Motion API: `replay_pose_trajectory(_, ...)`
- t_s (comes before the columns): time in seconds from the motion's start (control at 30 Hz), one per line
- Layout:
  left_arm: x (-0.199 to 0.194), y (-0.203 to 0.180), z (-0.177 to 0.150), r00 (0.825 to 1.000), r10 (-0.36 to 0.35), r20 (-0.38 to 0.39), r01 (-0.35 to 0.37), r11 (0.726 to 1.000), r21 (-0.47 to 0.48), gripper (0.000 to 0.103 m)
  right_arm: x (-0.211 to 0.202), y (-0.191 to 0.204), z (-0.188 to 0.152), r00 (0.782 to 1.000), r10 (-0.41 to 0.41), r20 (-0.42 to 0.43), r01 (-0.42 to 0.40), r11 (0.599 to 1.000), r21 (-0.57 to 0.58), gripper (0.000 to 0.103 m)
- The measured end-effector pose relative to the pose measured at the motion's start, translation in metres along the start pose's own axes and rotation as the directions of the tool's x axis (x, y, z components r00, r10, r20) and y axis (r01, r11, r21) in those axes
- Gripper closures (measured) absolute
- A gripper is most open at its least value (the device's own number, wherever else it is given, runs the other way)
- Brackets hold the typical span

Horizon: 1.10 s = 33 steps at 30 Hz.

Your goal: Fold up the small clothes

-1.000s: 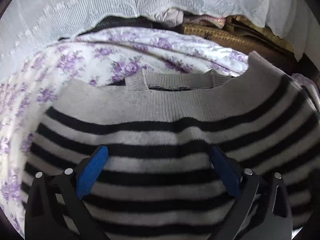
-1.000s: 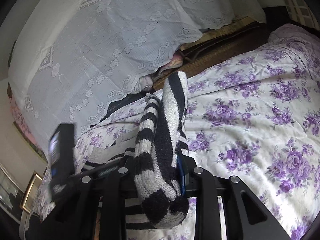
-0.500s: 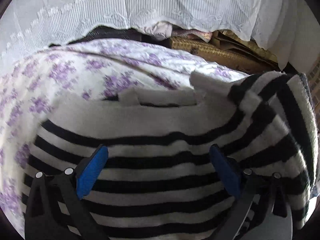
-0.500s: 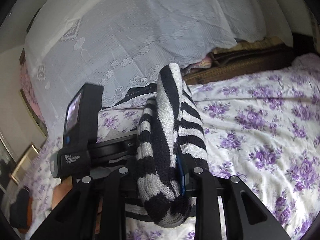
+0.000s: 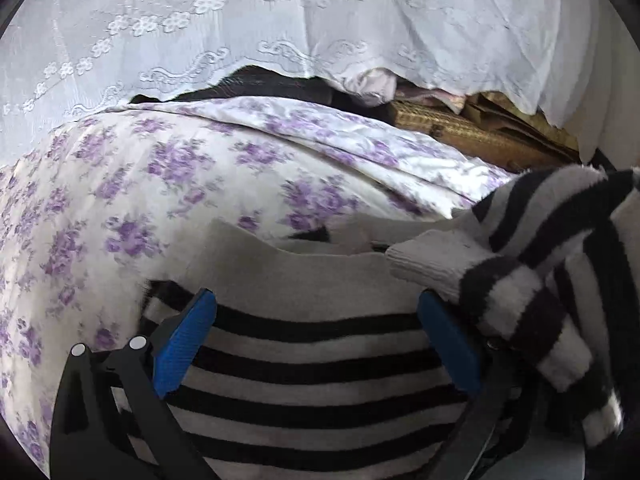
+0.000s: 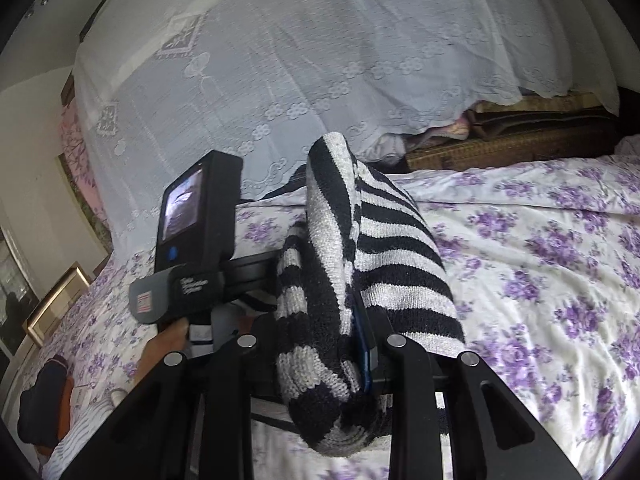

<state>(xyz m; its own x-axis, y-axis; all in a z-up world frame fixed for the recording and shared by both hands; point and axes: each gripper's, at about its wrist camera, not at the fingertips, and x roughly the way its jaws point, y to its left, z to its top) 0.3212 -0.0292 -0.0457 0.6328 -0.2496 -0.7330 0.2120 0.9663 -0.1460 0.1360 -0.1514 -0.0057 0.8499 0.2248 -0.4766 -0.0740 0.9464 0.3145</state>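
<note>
On the bed, across the purple-flowered quilt, your striped sweater lies flat with its plain grey collar band toward the far edge. Starting at the left of the left wrist view, the quilt runs bare up to a white lace curtain hanging behind the bed. Your left gripper hovers over the sweater's body; its two blue pads are spread wide, one near the left side of the knit and the other by the right, and nothing is pinched between them. Whether the tips touch the fabric you cannot tell from here. Further right, a sleeve of the same sweater comes across from the right edge, lifted off the quilt, its grey ribbed cuff lying just past the right pad. Beyond it, at the far right, a woven straw mat shows under the curtain hem.

In the right wrist view, at the left, you see the back of your left device with its small lit screen, and a bit of your hand beneath it. At centre your right gripper has its fingers pressed narrowly on a thick bunched fold of the striped sleeve, which stands up above the jaws and droops over both sides. To the right the flowered quilt stretches away bare
</note>
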Motion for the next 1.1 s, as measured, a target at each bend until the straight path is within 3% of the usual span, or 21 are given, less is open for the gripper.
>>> replay_pose_trajectory(0.3, -0.027, 0.047, 0.015, 0.987, 0.120, 0.109, -0.122, 0.992, 0.016, 0.004, 0.029, 0.058, 0.005, 0.999, 0.032, -0.013, -0.033, 0.997, -0.066, 0.075)
replay_pose_trajectory(0.73, -0.023, 0.118, 0.021, 0.989, 0.108, 0.104, -0.100, 0.992, -0.076, 0.004, 0.059, 0.112, -0.003, 0.997, 0.063, -0.043, -0.068, 0.990, -0.124, 0.075)
replay_pose_trajectory(0.87, -0.010, 0.135, 0.022, 0.994, 0.089, 0.069, -0.080, 0.990, -0.115, 0.004, 0.066, 0.118, -0.010, 0.995, 0.072, -0.068, -0.080, 0.987, -0.137, 0.075)
replay_pose_trajectory(1.1, 0.020, 0.166, 0.018, 0.991, 0.130, -0.011, -0.129, 0.970, -0.205, 0.004, 0.093, 0.124, -0.030, 0.982, 0.074, -0.176, -0.105, 0.980, -0.171, 0.075)
